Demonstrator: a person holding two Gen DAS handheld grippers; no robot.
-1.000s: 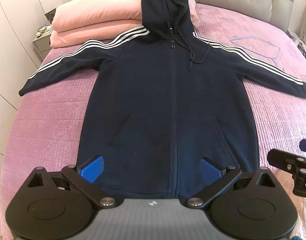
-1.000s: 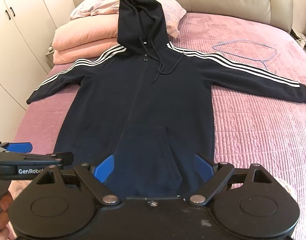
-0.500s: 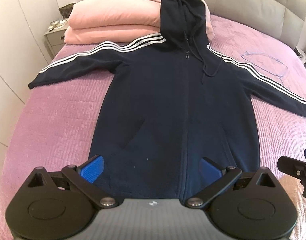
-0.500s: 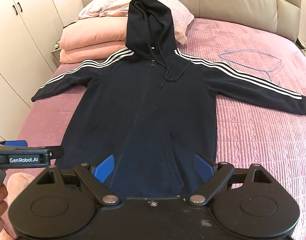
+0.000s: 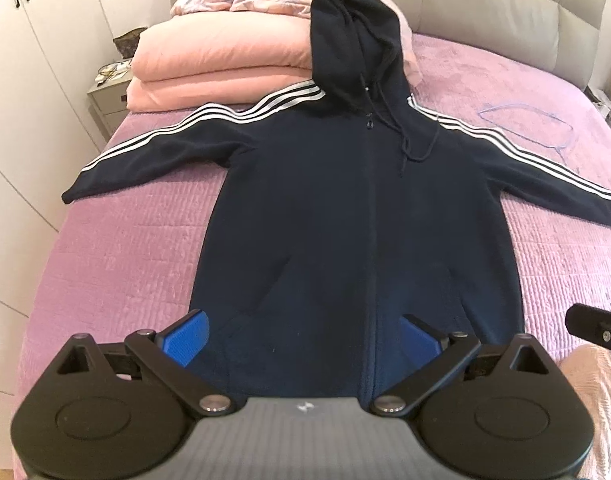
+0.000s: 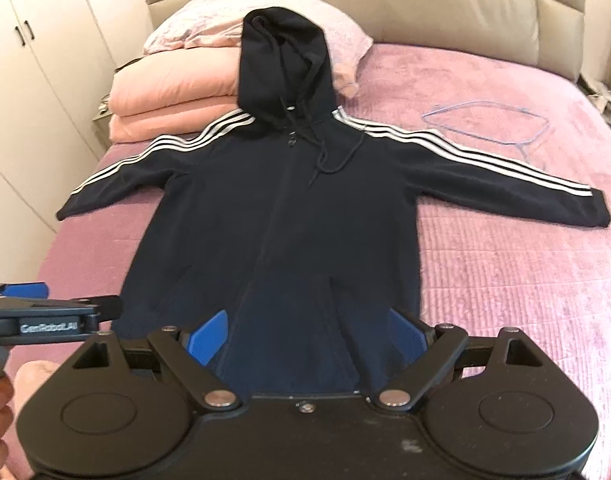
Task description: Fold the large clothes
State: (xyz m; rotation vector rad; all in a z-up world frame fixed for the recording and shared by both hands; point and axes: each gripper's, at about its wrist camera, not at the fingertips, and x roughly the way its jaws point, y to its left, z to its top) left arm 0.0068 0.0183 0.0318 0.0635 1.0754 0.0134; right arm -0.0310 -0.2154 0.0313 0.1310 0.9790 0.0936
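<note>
Navy zip hoodie with white-striped sleeves (image 5: 365,232) lies flat on the purple quilted bed (image 5: 117,264), unfolded. Both claws, left claw (image 5: 301,336) and right claw (image 6: 305,332), gape wide and empty at the foot edge; next, probably pinch a sleeve.

A dark hoodie (image 5: 357,208) lies flat on the bed (image 5: 117,248), sleeves spread, hood toward the pillows (image 5: 221,64). The left gripper (image 5: 303,338) hovers with its blue pads wide apart over the hem. A hanger (image 5: 525,128) lies far ahead, to its right. The right gripper (image 5: 597,326) pokes in at the right edge.
</note>
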